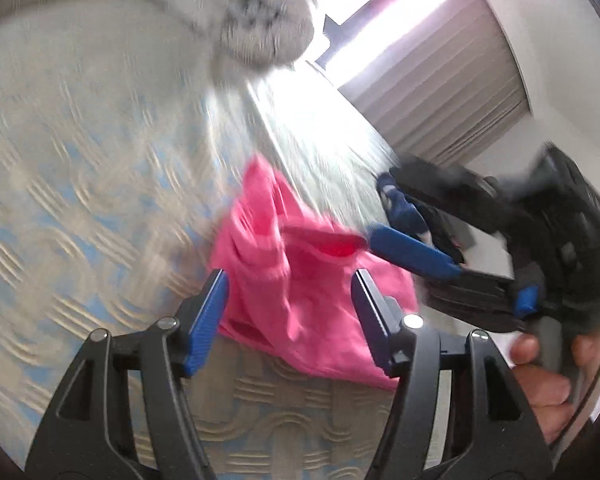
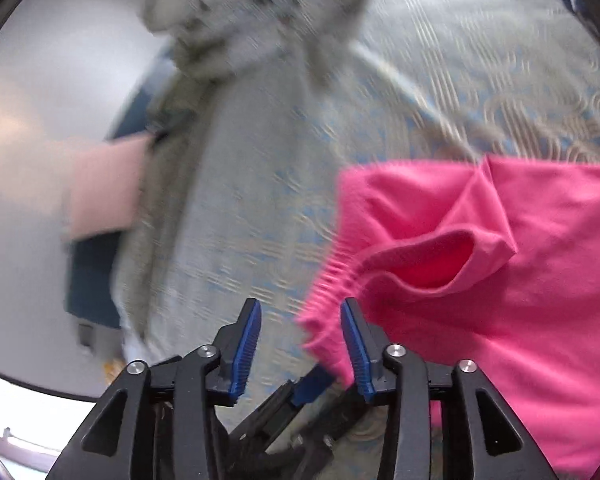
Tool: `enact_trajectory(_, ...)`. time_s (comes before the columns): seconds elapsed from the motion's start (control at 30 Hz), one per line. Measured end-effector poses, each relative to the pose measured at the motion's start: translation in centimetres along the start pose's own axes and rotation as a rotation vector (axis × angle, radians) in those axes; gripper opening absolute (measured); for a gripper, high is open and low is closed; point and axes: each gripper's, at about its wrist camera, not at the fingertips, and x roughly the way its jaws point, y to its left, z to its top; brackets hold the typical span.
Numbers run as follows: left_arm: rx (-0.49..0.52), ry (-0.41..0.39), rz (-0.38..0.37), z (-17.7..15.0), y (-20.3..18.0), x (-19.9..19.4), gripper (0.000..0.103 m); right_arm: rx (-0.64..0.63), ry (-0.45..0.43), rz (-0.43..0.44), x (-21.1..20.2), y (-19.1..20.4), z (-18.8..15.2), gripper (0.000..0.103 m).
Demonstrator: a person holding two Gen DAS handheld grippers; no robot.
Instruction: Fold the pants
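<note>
Bright pink pants (image 1: 312,296) lie crumpled in a heap on the patterned mattress (image 1: 80,200). My left gripper (image 1: 288,284) hovers just over their near edge, open, its blue pads clear of the cloth. In the left wrist view, my right gripper (image 1: 378,210) comes in from the right, open, at the heap's far side. In the right wrist view, the pants (image 2: 500,280) fill the right half, and their gathered waistband (image 2: 332,276) reaches between the jaws of the open right gripper (image 2: 300,308), which do not press on it. A blue finger of the left gripper (image 2: 312,388) shows below.
A grey fluffy blanket (image 1: 252,12) (image 2: 240,20) lies at the far end of the mattress (image 2: 460,80). A curtained window (image 1: 440,80) is beyond the bed. A pale pink cushion (image 2: 104,184) sits off the bed's left edge. A hand (image 1: 548,380) holds the right gripper's handle.
</note>
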Motion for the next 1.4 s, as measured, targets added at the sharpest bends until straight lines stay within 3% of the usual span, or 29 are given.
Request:
enact_trajectory(0.13,-0.017,-0.059,-0.006,1.6,0.0,-3.4,0.064,-0.002,-0.115,0.025,-5.1,-0.1,-1.2,0.049)
enact_trajectory(0.2,0.034,-0.078,-0.023,2.4,-1.3,-3.9,0.063,0.008,-0.172,0.009,-7.5,-1.1,-1.7,0.05)
enact_trajectory(0.27,0.091,-0.066,-0.038,3.0,-2.5,-2.2,0.063,0.037,-0.216,-0.029,-9.2,-2.8,-2.1,0.05)
enact_trajectory(0.43,0.191,-0.026,-0.011,2.7,-5.0,1.3,0.063,0.184,-0.234,-0.115,-9.9,-7.8,-2.6,0.05)
enact_trajectory(0.5,0.15,0.015,-0.012,3.0,-4.0,3.0,0.063,0.24,-0.215,-0.112,-9.5,-9.7,-2.9,0.05)
enact_trajectory(0.6,0.1,0.012,0.004,3.6,-2.3,3.7,0.063,0.256,-0.2,-0.093,-8.6,-10.9,-2.7,0.05)
enact_trajectory(0.8,-0.011,0.023,-0.045,5.4,1.2,4.9,0.063,0.142,-0.206,-0.057,-5.7,-8.5,0.7,0.05)
enact_trajectory(0.9,-0.041,0.011,-0.08,5.6,2.2,4.0,0.063,0.129,-0.107,-0.191,-2.9,-7.8,2.0,0.046)
enact_trajectory(0.93,-0.048,0.004,-0.094,5.4,2.6,3.5,0.063,0.166,-0.053,-0.21,-1.4,-8.3,2.1,0.038)
enact_trajectory(1.0,-0.045,0.009,-0.114,5.2,2.9,3.1,0.063,0.201,-0.036,-0.144,0.0,-8.9,1.7,0.034)
enact_trajectory(1.1,-0.021,0.01,-0.146,4.5,3.3,2.7,0.063,0.24,-0.067,-0.052,1.2,-9.5,1.2,0.035)
enact_trajectory(1.27,0.016,0.04,-0.245,3.1,4.9,3.2,0.063,0.308,-0.106,-0.031,2.7,-10.8,1.4,0.039)
enact_trajectory(1.3,0.018,0.045,-0.257,2.9,5.1,3.3,0.063,0.313,-0.121,-0.025,2.6,-10.9,1.5,0.037)
enact_trajectory(1.33,0.022,0.049,-0.264,2.7,5.2,3.3,0.063,0.309,-0.136,-0.029,2.3,-10.9,1.6,0.02)
enact_trajectory(1.4,0.033,0.058,-0.28,2.5,5.2,3.5,0.063,0.28,-0.149,-0.048,2.1,-10.1,1.9,0.018)
